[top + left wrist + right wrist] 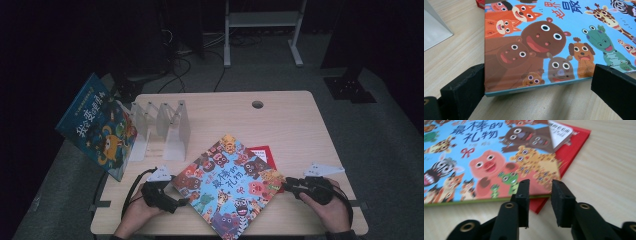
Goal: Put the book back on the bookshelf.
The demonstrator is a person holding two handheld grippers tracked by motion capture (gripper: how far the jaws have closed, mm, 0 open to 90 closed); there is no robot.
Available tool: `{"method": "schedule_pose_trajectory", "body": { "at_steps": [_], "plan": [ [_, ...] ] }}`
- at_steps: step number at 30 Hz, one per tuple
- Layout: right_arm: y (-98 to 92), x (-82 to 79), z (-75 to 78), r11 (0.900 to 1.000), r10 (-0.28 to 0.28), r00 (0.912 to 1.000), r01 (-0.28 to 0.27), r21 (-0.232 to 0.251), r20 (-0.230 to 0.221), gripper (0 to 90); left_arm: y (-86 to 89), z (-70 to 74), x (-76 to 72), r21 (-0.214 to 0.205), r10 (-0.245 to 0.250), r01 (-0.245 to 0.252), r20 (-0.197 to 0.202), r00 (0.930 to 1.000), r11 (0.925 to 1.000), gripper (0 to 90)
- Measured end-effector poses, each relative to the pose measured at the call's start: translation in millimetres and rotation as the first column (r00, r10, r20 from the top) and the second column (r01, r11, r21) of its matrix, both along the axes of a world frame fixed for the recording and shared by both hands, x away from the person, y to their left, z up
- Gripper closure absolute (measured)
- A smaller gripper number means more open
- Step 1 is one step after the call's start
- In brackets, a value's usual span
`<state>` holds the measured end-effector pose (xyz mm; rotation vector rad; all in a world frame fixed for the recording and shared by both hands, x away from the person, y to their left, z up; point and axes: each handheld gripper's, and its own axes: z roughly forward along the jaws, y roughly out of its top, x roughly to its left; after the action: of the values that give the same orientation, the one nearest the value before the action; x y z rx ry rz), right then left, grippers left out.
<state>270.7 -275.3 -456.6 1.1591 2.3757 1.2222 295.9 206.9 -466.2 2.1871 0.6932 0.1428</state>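
Big square picture book with a blue cartoon-animal cover [229, 186] lies flat at the table's near edge, partly on a thin red book [264, 152]. Left gripper [172, 202] jaws stand wide apart, flanking its left corner. Right gripper [539, 192] jaws narrow, with a gap, nothing clamped, at the right corner: best slide one jaw under before squeezing.

- Your animal picture book [229, 186] lies on the table [295, 125], partly over a thin booklet [263, 152]
- Behind it to your left stands the divider rack [162, 130]
- Another book [97, 125] leans left of that rack
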Motion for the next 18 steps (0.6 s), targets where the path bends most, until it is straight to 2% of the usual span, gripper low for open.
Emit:
{"method": "schedule_pose_trajectory", "body": {
  "at_steps": [5, 10, 18],
  "plan": [
    [7.2, -13.6, -4.6, 0.9992, 0.041, 0.999, -0.04, 0.007, -0.016, 76.1, 0.0, 0.0, 0.0, 0.0, -0.001, 0.001, 0.0, 1.0, 1.0, 0.4],
    [19.6, -21.7, -9.5, 0.9966, 0.082, 0.9964, -0.082, 0.0, -0.023, 78.3, -0.1, 0.1, 0.3, 0.001, -0.002, 0.002, 0.0, 1.0, 1.0, 0.4],
    [27.3, -19.6, -8.1, 0.9958, 0.091, 0.9958, -0.091, 0.003, -0.006, 80.3, -0.4, 0.1, 0.7, -0.005, -0.001, 0.001, -0.001, 1.0, 1.0, 0.4]
  ]
}}
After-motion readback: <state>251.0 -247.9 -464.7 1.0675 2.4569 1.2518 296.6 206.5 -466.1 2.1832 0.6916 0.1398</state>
